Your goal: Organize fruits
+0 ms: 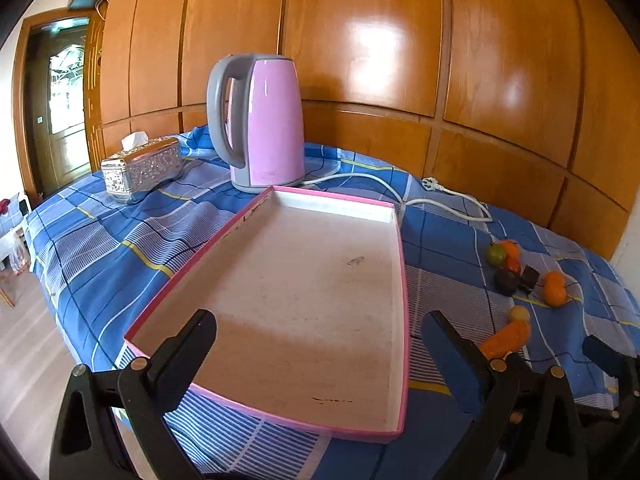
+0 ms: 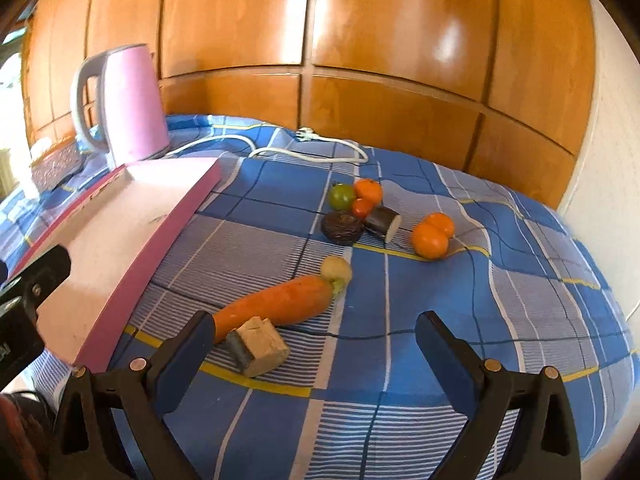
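Observation:
A shallow pink-rimmed tray lies empty on the blue plaid cloth; my left gripper hangs open over its near end. Right of the tray the produce is scattered: a carrot with a pale cut chunk at its near end, a small yellowish fruit, a green tomato, a small red fruit, an orange, a dark wrinkled fruit, an eggplant piece and two oranges. My right gripper is open, low over the cloth just in front of the carrot, holding nothing.
A pink electric kettle stands behind the tray, its white cord and plug trailing right across the cloth. A silver tissue box sits at the far left. Wooden wall panels back the table. The floor drops away left.

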Tool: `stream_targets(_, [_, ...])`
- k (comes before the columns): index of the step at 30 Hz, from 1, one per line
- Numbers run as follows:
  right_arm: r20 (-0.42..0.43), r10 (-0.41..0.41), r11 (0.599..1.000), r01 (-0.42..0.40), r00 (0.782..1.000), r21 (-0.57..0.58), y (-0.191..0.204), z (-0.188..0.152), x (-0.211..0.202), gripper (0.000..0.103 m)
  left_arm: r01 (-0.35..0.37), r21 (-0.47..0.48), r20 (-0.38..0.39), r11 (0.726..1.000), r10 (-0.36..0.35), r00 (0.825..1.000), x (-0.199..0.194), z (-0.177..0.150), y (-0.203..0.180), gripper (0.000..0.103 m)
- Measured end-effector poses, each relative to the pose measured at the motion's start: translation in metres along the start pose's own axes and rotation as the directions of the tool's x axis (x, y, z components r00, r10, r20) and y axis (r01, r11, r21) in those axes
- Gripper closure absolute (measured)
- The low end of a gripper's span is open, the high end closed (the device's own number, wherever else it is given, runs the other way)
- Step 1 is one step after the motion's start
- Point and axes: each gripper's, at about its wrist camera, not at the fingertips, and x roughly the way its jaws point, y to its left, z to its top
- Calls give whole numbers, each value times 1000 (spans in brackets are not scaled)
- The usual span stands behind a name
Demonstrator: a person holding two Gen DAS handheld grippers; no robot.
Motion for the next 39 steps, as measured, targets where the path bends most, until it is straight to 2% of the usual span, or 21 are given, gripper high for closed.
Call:
stream_targets(5, [0, 11, 999, -11, 1000, -40, 8, 0, 1, 1, 0, -5, -8, 1000, 0, 1000, -1, 0, 0, 0])
stream_targets(26, [7, 10, 1000, -10, 1000, 3, -1, 0, -4, 1, 25, 30, -15, 999, -24, 1000, -3, 1, -7, 0])
stream_targets(33, [9, 23, 999, -23, 1000, 45, -9, 0, -9, 2, 62, 40, -20, 997, -62, 998, -4, -1, -10, 0])
stream_targets(34, [8, 28, 998, -28, 1000, 56, -11, 0, -9, 4, 69, 44, -24, 997, -68, 997, -4, -1, -11, 0])
stream_targets(37, [-14, 36, 995, -35, 999, 97, -19, 0, -7, 23, 92, 59, -29, 994, -90, 996, -4, -2, -14, 0])
stream_targets(39, [-34, 38, 991, -34, 999, 127, -25, -1, -4, 45, 103, 69, -32, 992, -101, 994, -4, -3, -16, 0])
